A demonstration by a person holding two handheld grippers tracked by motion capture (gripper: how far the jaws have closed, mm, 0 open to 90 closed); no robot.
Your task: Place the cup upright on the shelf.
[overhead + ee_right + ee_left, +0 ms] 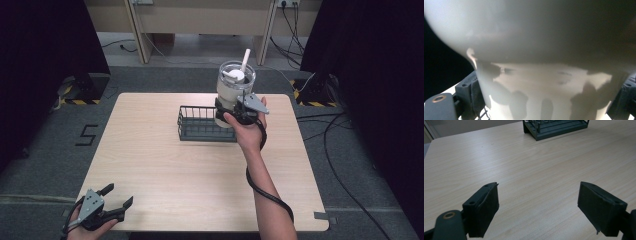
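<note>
Item 1 – tumbler: white/cream body, clear lid, white straw sticking up thru lid, tilted a bit to the right. Held upright in the air over the right end of the wire basket, at far-centre of the counter; its base sits low, at about basket-rim level in the high view. Can't tell if base touches basket. In right gripper view the cup wall is right against the lens, w/ blotchy shadows on it.

Item 2 – your right claw: clamped round lower part of the tumbler, jaws pressed on either side of the body. Your thumb lies along the near side. Grey plate on top, cable runs down along your forearm. In right gripper view, black pads hug the cup left & right; bit of basket mesh visible at bottom left.

Item 3 – your left claw: wide open, nothing betw. jaws. Sits at near-left corner of the counter, just over the edge, pointing inward. Left gripper view: both pads well apart, bare wood betw. them.

Item 4 – basket: dark wire, rectangular, on counter, far-centre. Seen at top of left gripper view too, well away from the left claw.

Item 5 – counter: light wood grain.
</note>
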